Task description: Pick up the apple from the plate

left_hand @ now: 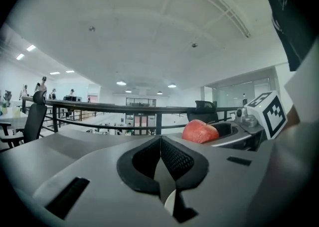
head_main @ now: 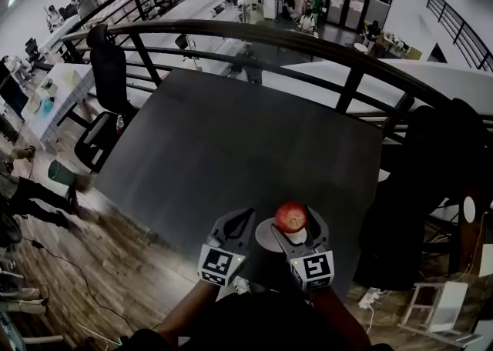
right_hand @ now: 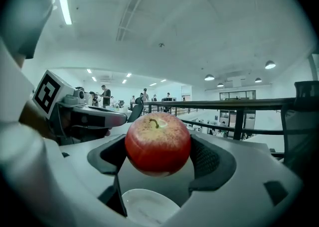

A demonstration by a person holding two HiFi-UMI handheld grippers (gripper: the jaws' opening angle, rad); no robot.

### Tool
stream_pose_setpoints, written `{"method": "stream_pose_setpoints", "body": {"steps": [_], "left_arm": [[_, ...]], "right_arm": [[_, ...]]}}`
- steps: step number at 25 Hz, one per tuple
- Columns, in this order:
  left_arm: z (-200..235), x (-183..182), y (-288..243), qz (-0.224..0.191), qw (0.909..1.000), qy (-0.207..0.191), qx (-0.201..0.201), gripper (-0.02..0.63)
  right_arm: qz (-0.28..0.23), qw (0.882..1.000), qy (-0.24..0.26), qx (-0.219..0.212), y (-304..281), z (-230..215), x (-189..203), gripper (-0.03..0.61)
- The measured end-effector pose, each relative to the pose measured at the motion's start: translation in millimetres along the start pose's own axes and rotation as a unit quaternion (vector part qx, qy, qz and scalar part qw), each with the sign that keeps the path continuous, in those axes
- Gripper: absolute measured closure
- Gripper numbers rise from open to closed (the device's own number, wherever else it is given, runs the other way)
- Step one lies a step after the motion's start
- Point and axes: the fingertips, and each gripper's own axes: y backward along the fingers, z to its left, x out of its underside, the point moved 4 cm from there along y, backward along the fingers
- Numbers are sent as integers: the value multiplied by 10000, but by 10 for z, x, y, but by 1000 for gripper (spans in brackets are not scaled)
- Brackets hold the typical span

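Observation:
A red apple hangs clear above a small white plate near the dark table's front edge. My right gripper is shut on the apple, which sits stem up between the black pads. Below it the plate shows bare. My left gripper stands just left of the plate, its jaws closed together with nothing between them. In the left gripper view the apple appears to the right, held in the other gripper.
The dark grey table stretches away ahead. A black curved railing runs behind it. An office chair stands at the table's left. Cables and wood floor lie below left. People stand far off on the balcony.

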Motion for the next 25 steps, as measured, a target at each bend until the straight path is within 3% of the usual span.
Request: {"method": "stream_pose_setpoints", "body": {"steps": [7,19,25], "left_arm": [[-110,-327,60,-327,9993,-126,159,591],[-349,-373,130,-425,9983,-210,328,591],[-327,-405,199,-478,9981,-228,323,591]], "right_arm": [[-638,9979,-17,100,240,15,-391,189],[-1318,9902,322,325,528,22,-699,189],[-1359,9895,274,403,537,55,-739,189]]}}
